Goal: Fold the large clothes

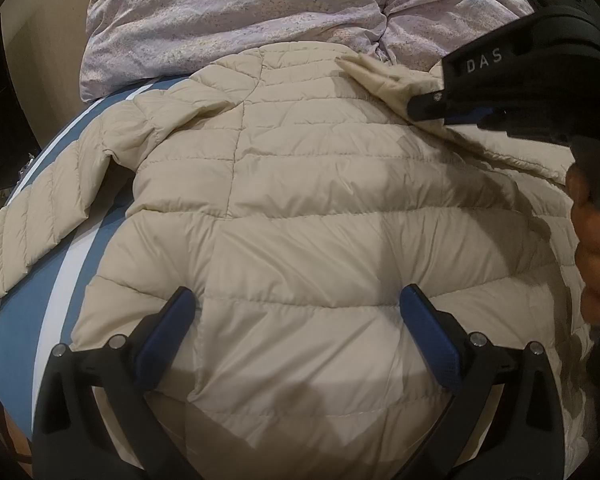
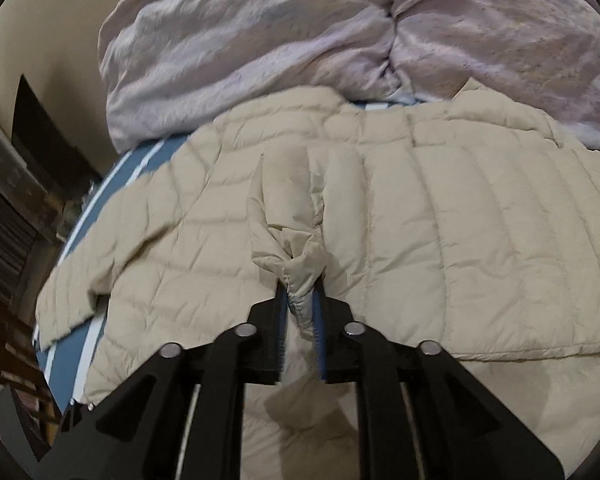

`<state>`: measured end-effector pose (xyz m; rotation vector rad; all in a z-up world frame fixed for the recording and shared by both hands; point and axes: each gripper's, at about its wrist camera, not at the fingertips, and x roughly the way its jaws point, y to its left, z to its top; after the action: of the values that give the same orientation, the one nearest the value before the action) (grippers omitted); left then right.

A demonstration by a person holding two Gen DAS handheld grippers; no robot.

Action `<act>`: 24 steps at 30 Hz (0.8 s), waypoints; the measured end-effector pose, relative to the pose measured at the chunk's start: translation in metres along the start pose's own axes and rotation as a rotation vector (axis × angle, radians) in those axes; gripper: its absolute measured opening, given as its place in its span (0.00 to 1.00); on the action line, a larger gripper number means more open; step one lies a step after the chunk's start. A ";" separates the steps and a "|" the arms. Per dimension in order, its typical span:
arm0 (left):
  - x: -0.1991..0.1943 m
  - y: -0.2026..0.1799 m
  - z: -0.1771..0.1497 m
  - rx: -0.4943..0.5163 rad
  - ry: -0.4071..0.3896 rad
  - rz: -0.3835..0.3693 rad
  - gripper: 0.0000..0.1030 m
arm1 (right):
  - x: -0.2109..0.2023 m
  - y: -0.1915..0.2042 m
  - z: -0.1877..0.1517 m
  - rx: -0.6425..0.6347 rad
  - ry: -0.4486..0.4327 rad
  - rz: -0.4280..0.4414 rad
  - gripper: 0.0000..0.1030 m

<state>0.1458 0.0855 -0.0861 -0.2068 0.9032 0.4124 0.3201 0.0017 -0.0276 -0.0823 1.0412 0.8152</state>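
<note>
A cream quilted puffer jacket (image 1: 300, 208) lies spread on the bed, one sleeve (image 1: 40, 216) stretched out to the left. My left gripper (image 1: 296, 304) is open and hovers just above the jacket's lower part, empty. My right gripper (image 2: 300, 292) is shut on a bunched fold of the jacket's edge (image 2: 296, 264) and holds it lifted above the jacket's body (image 2: 460, 240). In the left wrist view the right gripper (image 1: 424, 108) comes in from the upper right, clamped on the fabric.
A crumpled lilac duvet (image 1: 240, 12) is piled at the far end of the bed, touching the jacket's top; it also shows in the right wrist view (image 2: 300, 40). The blue sheet with white stripes (image 1: 60, 280) shows at the left. Dark furniture (image 2: 16, 200) stands beyond the bed's left edge.
</note>
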 end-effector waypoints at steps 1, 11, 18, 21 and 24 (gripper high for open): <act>0.000 0.000 0.000 0.000 0.000 0.000 0.98 | -0.002 0.000 -0.001 0.002 0.009 0.023 0.41; -0.004 0.003 0.000 0.013 0.022 -0.014 0.98 | -0.041 -0.050 0.005 0.103 -0.145 -0.203 0.55; -0.042 0.059 -0.007 -0.084 -0.043 0.039 0.98 | 0.005 -0.074 -0.008 0.122 -0.058 -0.406 0.65; -0.057 0.102 -0.011 -0.147 -0.044 0.099 0.98 | 0.013 -0.065 -0.010 0.070 -0.066 -0.465 0.67; -0.068 0.155 -0.018 -0.244 -0.031 0.169 0.98 | 0.012 -0.064 -0.016 0.065 -0.087 -0.464 0.68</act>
<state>0.0291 0.2016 -0.0430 -0.3481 0.8415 0.6825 0.3521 -0.0439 -0.0656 -0.2229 0.9165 0.3604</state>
